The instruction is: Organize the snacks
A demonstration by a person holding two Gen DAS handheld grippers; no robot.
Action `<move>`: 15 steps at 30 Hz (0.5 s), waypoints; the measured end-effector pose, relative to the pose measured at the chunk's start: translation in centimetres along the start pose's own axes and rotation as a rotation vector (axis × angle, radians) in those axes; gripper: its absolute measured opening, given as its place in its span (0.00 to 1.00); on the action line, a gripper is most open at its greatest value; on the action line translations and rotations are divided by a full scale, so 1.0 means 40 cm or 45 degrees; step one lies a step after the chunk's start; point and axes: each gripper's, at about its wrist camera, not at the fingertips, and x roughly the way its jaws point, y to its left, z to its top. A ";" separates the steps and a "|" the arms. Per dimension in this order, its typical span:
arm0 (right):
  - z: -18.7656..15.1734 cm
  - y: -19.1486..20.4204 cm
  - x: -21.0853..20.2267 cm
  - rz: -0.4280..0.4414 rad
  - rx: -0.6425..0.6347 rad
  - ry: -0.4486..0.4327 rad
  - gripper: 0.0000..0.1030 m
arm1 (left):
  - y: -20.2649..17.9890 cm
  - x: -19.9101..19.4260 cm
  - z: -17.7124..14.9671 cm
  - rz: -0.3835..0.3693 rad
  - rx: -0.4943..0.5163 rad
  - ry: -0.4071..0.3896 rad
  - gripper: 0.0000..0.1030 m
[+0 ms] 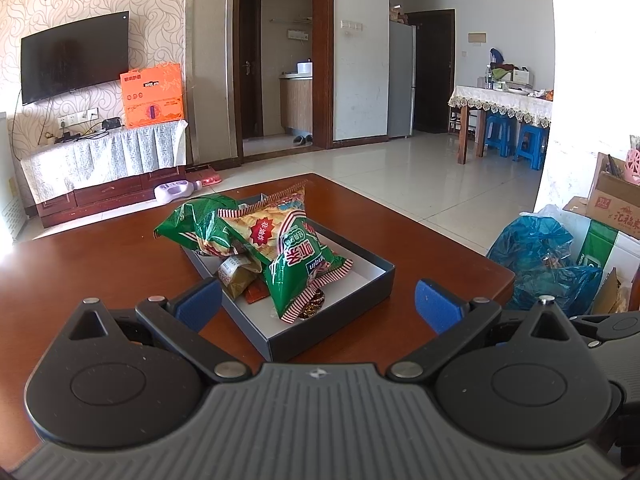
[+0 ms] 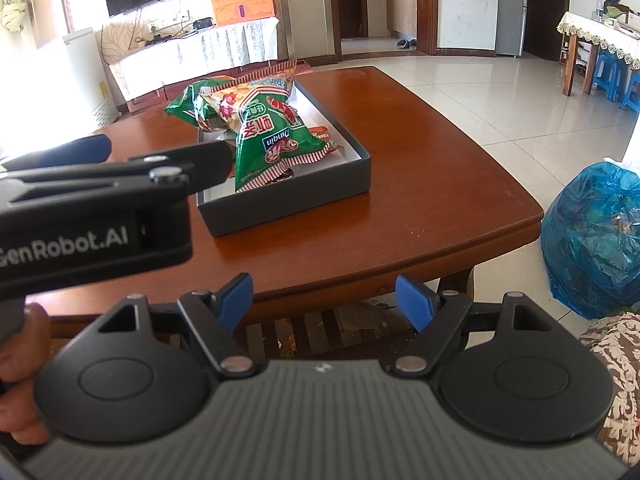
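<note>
A dark grey shallow box (image 1: 344,336) (image 2: 280,208) with a white inside stands on the brown wooden table (image 1: 80,280) (image 2: 420,184). Green and striped snack bags (image 1: 280,248) (image 2: 264,132) are piled in it, over smaller orange and yellow packets (image 1: 240,276). My left gripper (image 1: 318,304) is open and empty, just short of the box's near corner. It shows from the side in the right wrist view (image 2: 168,160). My right gripper (image 2: 324,300) is open and empty, back over the table's near edge.
A blue plastic bag (image 1: 540,256) (image 2: 592,240) sits on the floor right of the table, with cardboard boxes (image 1: 612,200) behind it. A TV stand (image 1: 104,168) is beyond the table. A dining table with blue stools (image 1: 512,136) is at the far right.
</note>
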 end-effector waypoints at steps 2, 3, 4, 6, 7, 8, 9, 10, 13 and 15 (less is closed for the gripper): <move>0.000 0.000 0.000 0.000 0.000 0.000 0.78 | -0.001 0.000 0.001 -0.003 -0.001 0.000 1.00; 0.000 0.000 0.000 0.000 0.000 0.000 0.78 | -0.001 0.001 -0.001 -0.003 -0.001 -0.001 1.00; -0.001 0.001 0.000 0.000 0.000 0.001 0.78 | -0.001 0.001 -0.001 -0.002 0.000 -0.002 1.00; 0.000 0.001 0.000 0.000 0.001 0.000 0.78 | -0.001 0.001 -0.001 -0.005 -0.001 -0.001 1.00; -0.001 0.001 -0.001 0.000 0.000 0.000 0.78 | -0.001 -0.001 -0.002 -0.009 -0.001 -0.006 1.00; 0.000 0.001 0.000 -0.001 0.000 0.000 0.78 | -0.001 -0.003 -0.002 -0.011 -0.004 -0.014 1.00; 0.001 0.001 0.000 -0.001 0.000 0.000 0.78 | 0.000 -0.006 -0.003 -0.008 -0.007 -0.024 1.00; 0.001 0.001 0.000 -0.001 0.000 0.000 0.78 | 0.001 -0.007 -0.003 0.006 -0.012 -0.039 1.00; -0.001 0.001 0.001 0.000 -0.001 0.001 0.78 | 0.007 -0.001 -0.001 -0.005 -0.019 -0.023 1.00; -0.001 0.001 0.000 -0.001 -0.001 0.001 0.78 | 0.006 0.004 0.000 -0.014 -0.015 -0.014 1.00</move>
